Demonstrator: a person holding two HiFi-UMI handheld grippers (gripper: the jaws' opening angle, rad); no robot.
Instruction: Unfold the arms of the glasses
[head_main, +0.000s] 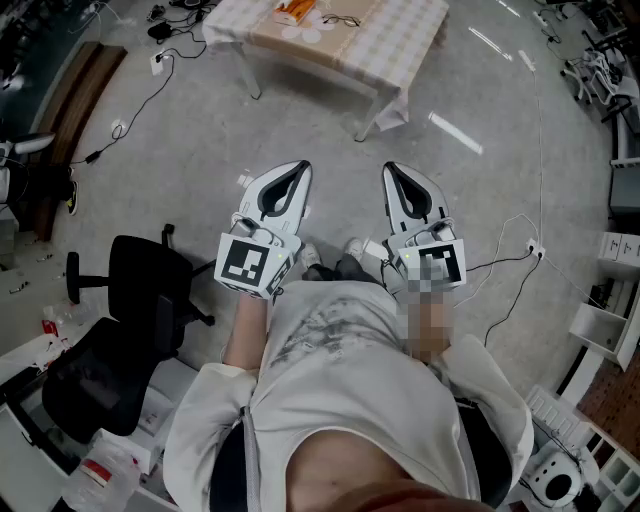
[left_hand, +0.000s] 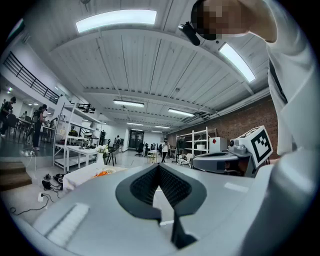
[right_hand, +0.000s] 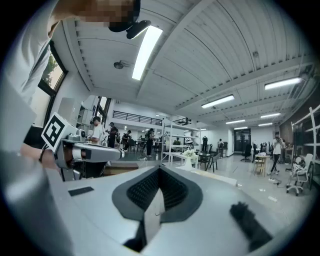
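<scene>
Spotter: Room first. Your left gripper (head_main: 297, 168) and right gripper (head_main: 392, 170) sit side by side in front of your body, level and apart from each other, over the grey floor (head_main: 200, 150). The table (head_main: 400, 62) is well ahead of you at the top edge of the head view. Open floor lies between you and its near corner.

Checker: Mind your sides. A black office chair (head_main: 130, 300) stands close on your left. A black cable (head_main: 150, 95) runs across the floor further out on that side. On your right a white cable (head_main: 515, 225) loops down to a power strip (head_main: 535, 250).

Spotter: Your claws: in the left gripper view the jaws are together at the tips with nothing between them. The right gripper view shows the same, jaws together and empty.

Checker: The glasses (head_main: 340, 20) lie on the tabletop, on the tan strip that runs across the checked cloth. They are well in from the near edge, just right of an orange thing (head_main: 293, 10). They are too small for you to tell how the arms lie, and both grippers are well apart from them.

Spotter: Writing: each marker cube (head_main: 250, 262) carries black-and-white square patterns. A box on the shelves ahead bears a red diamond (left_hand: 213, 141). The labels on the white boxes (head_main: 620, 245) at your right are too small to read.
</scene>
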